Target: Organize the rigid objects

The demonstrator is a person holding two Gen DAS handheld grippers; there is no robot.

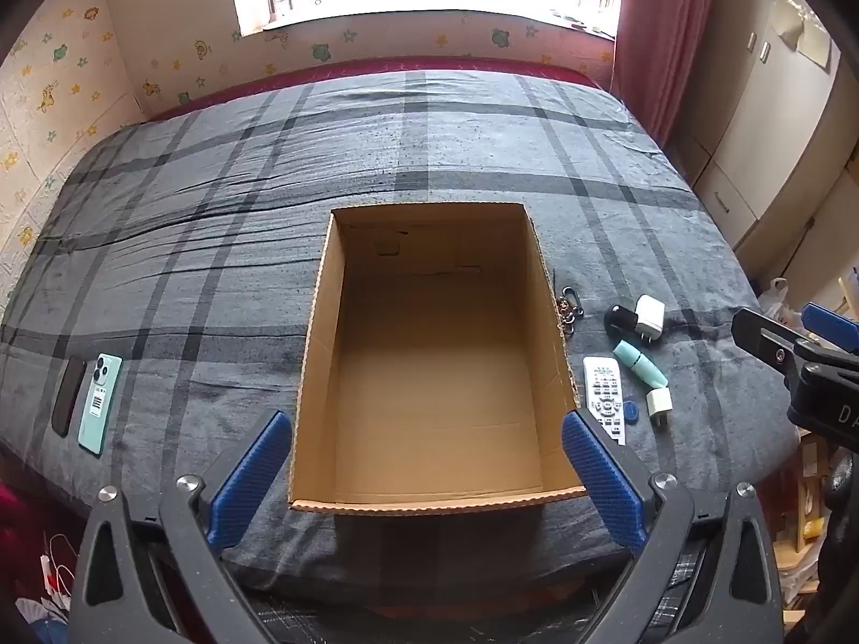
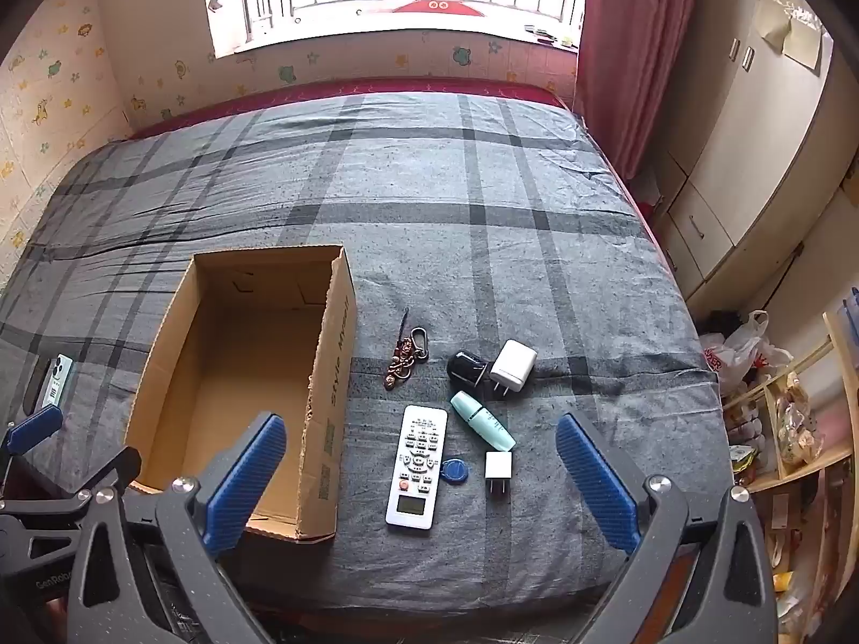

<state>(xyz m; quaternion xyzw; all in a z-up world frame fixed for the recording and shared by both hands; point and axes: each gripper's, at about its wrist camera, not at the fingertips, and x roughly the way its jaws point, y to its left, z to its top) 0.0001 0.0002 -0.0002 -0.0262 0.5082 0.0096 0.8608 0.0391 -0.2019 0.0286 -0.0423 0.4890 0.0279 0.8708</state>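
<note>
An open, empty cardboard box (image 1: 322, 322) (image 2: 330, 375) lies on the plaid bed. Right of it lie a white remote (image 2: 416, 467) (image 1: 605, 397), a blue tag (image 2: 455, 469), a mint tube (image 2: 481, 420) (image 1: 639, 360), a small white plug (image 2: 497, 469) (image 1: 659, 402), a larger white charger (image 2: 514, 366) (image 1: 649, 316), a black object (image 2: 466, 366) (image 1: 618, 318) and a keychain (image 2: 405, 357) (image 1: 572, 306). Two phones, one black (image 1: 68, 396) and one mint (image 1: 100, 403), lie left of the box. My left gripper (image 1: 427, 432) is open above the box's near end. My right gripper (image 2: 421, 437) is open above the remote.
The bed's near edge runs just below both grippers. A wardrobe (image 2: 751, 161) and a red curtain (image 2: 633, 53) stand to the right, with shelves and bags (image 2: 746, 349) beside the bed. The window wall (image 1: 429, 37) is beyond the bed.
</note>
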